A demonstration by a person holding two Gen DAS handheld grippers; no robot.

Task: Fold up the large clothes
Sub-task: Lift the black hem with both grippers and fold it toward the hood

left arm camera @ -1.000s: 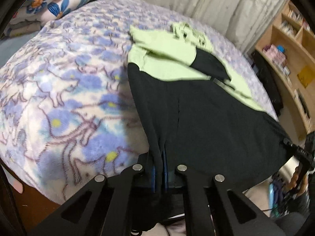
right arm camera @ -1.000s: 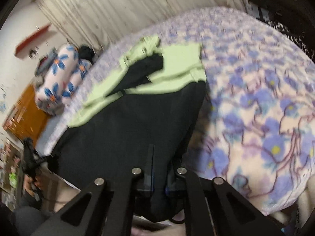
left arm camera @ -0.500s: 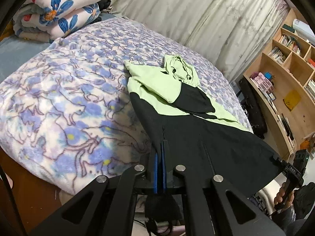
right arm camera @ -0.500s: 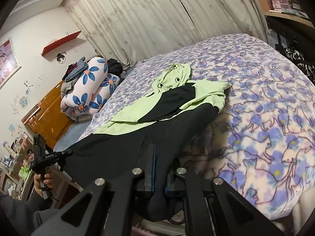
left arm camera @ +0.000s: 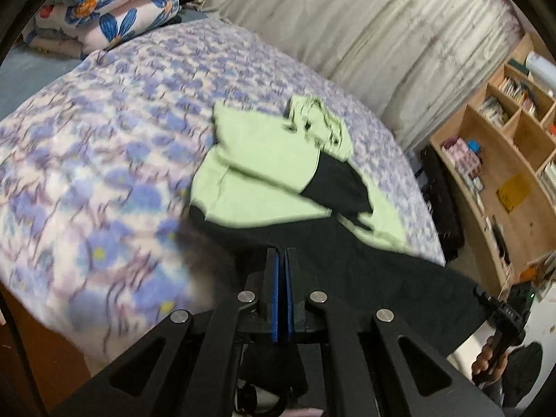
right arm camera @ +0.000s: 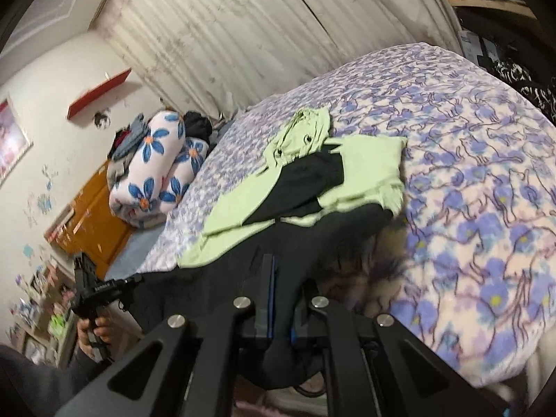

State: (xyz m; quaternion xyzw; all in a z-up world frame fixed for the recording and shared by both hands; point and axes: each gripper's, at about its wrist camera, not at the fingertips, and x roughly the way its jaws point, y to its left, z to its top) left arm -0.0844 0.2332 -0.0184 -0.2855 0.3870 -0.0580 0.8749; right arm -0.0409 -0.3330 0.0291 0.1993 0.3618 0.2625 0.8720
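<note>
Left gripper (left arm camera: 282, 253) first: its blue-lined fingers (left arm camera: 275, 292) are pressed together on the black hem of the hoodie (left arm camera: 271, 160), the cloth bunching down behind them. Over on the right gripper (right arm camera: 278, 260), same story, fingers (right arm camera: 266, 292) clamped on a fat fold of that black hem, which spills down between the links. So both corners of the near edge are pinched and held up off the bed (left arm camera: 104, 180), and the dark cloth runs taut between the two hands; you can see each gripper at the far end of the span from the other's camera. Out from the fingers the garment runs straight away, long axis pointing toward the curtain (left arm camera: 365, 34): black lower body near, pale green upper part beyond, a black sleeve end crossed over the chest, hood crumpled at the far end. That is the relation that counts, I'd say: the rest of the hoodie lies dead ahead of both grippers, neither nearer than the other, so the hem looks set to be carried forward over the green half. The floral bedding roll (right arm camera: 156, 173) sits well clear at the far left. Hard to read: the frames are smeared, the hem below the fingers is cut off, and how much cloth each grip holds is hidden.
</note>
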